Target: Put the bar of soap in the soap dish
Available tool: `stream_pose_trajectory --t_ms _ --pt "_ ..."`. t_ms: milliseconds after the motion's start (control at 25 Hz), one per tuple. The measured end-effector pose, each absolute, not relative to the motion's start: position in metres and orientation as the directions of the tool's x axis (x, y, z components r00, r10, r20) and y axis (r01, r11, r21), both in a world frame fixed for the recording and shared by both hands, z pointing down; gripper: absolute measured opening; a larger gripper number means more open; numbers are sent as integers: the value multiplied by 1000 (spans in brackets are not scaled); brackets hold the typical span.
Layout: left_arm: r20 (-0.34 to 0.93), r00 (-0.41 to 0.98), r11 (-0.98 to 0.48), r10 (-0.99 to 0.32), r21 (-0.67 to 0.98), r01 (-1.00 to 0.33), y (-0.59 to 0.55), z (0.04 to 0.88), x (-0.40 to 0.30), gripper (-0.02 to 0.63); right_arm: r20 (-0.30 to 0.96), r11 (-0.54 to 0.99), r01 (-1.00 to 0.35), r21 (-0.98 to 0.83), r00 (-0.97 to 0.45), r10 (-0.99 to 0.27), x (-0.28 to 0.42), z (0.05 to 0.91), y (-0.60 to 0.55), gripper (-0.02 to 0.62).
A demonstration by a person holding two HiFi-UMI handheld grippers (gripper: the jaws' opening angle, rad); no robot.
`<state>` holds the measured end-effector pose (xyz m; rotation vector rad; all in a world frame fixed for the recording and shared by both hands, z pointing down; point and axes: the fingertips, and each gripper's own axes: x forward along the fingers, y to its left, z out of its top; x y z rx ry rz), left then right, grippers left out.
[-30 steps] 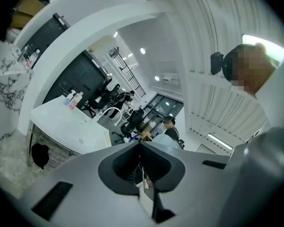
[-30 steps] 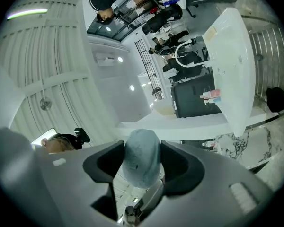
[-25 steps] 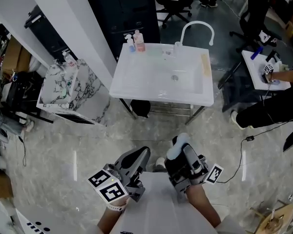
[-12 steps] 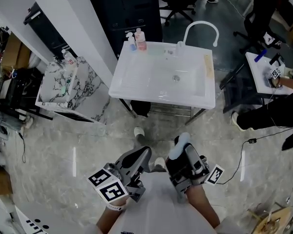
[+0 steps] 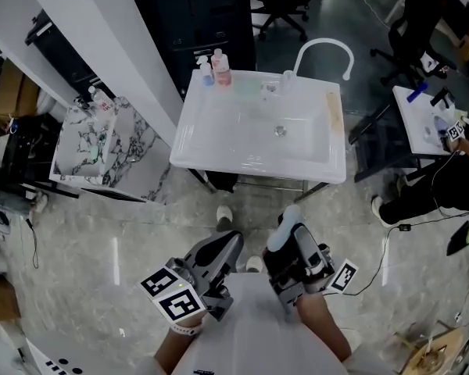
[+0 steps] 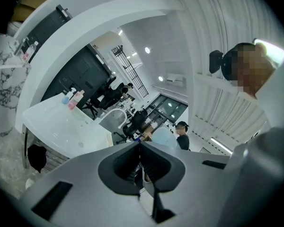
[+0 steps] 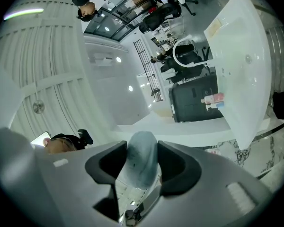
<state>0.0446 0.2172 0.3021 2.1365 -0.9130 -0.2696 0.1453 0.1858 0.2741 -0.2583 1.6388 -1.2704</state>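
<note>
A pale blue-white bar of soap point(image 5: 288, 217) point(image 7: 141, 162) sticks out from between the jaws of my right gripper point(image 5: 288, 241) point(image 7: 142, 156). Those jaws have just been closing and their pads press on the bar's sides. My left gripper point(image 5: 232, 242) point(image 6: 139, 148) is shut with nothing in it, beside the right one at the bottom of the head view. Ahead stands a white sink point(image 5: 219, 143) point(image 7: 246, 41) point(image 6: 61, 126). A pale green dish point(image 5: 247, 87) sits on its back rim, left of the white arched faucet point(image 5: 322, 51). Both grippers are well short of the sink, over the floor.
Two pump bottles point(image 5: 216, 69), one blue and one pink, stand at the sink's back left corner. A yellowish strip point(image 5: 334, 109) lies on its right rim. A marble-topped stand point(image 5: 86, 143) is to the left, a seated person point(image 5: 453, 155) and desk to the right. The floor is grey marble.
The sink has drawn closer and sits lower in the head view as I walk toward it. Both grippers keep their places in the view, the soap still held.
</note>
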Motion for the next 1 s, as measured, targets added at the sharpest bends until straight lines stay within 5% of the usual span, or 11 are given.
stream_pose_trajectory --t_ms 200,600,880,1000 --pt "95 727 -450 -680 729 -516 175 299 29 9 -553 413 374 -830 -461 -694 131 278 146 137" --pt "83 757 -468 -648 741 -482 88 289 -2 9 -521 390 355 -850 -451 -725 95 272 64 124" --pt "-43 863 -599 -503 737 -313 47 265 -2 13 -502 387 328 -862 -441 -744 72 272 15 123" --pt "-90 893 -626 -441 744 -234 35 256 -7 103 -500 390 319 -864 -438 -748 64 272 -3 123"
